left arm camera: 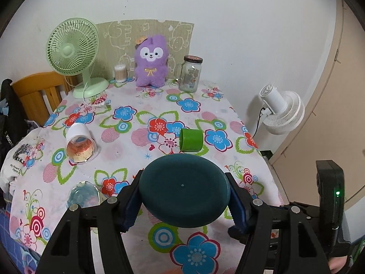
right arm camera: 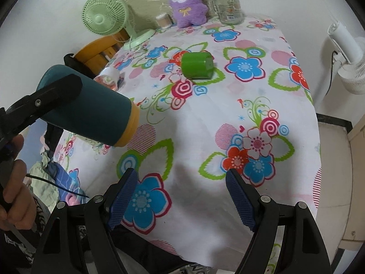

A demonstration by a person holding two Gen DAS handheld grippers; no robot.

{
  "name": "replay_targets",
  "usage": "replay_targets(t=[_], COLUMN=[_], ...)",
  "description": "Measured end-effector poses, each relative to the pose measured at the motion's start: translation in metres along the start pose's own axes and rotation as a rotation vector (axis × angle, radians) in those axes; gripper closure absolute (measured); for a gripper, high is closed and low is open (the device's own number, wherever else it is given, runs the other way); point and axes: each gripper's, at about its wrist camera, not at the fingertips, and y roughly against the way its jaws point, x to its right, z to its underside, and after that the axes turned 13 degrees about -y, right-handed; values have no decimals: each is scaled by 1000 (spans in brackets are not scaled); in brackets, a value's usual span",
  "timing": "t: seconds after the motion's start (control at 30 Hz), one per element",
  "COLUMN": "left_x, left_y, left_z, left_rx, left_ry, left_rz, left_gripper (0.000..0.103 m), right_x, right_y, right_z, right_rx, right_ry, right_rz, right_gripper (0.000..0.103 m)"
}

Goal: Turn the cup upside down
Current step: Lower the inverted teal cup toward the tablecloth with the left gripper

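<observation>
Left gripper (left arm camera: 183, 197): pinching the dark teal cup (left arm camera: 184, 190) by its sides, held in the air above the near part of the table (left arm camera: 141, 159).
Cup attitude: tilted; base faces the left camera, yellow-rimmed mouth points down and away toward the cloth.
Right gripper (right arm camera: 182, 196): fingers spread, nothing between them, idle over the near edge.
Step in hand, judged: finish the roll until the rim is level, lower onto bare cloth, then release.
Hazard: green cup (left arm camera: 191, 139) on its side at 12 o'clock; keep short of it.
Left view only: base, both pads' contact, clear cup (left arm camera: 79, 147) at 10 o'clock.
Right view only: cup's side profile and tilt, yellow rim (right arm camera: 131, 125).
</observation>
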Motion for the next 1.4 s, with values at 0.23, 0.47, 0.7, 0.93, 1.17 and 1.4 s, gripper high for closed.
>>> replay_targets(t=[0.23, 0.47, 0.7, 0.93, 1.17, 1.4], left_x=[-1, 0, 2, 3, 9, 10], left_y=[4, -3, -28, -61, -59, -59], left_z=[2, 9, 21, 33, 29, 28], left_rx=[-5, -39, -103, -192, -164, -160], left_ry=[2, -1, 4, 0, -37, -49], left_rz=[-6, -2, -2, -3, -50, -63], left_gripper=[35, 35, 35, 27, 13, 10], right_x=[-8, -5, 2, 11, 14, 13], right_y=[1, -2, -6, -9, -8, -7], right_z=[-1, -1, 0, 1, 1, 1], right_rx=[5, -1, -7, -18, -14, -13], right_ry=[18, 6, -21, -39, -44, -43], right_rz=[-3, -6, -5, 3, 2, 3], right_gripper=[21, 21, 21, 21, 21, 21])
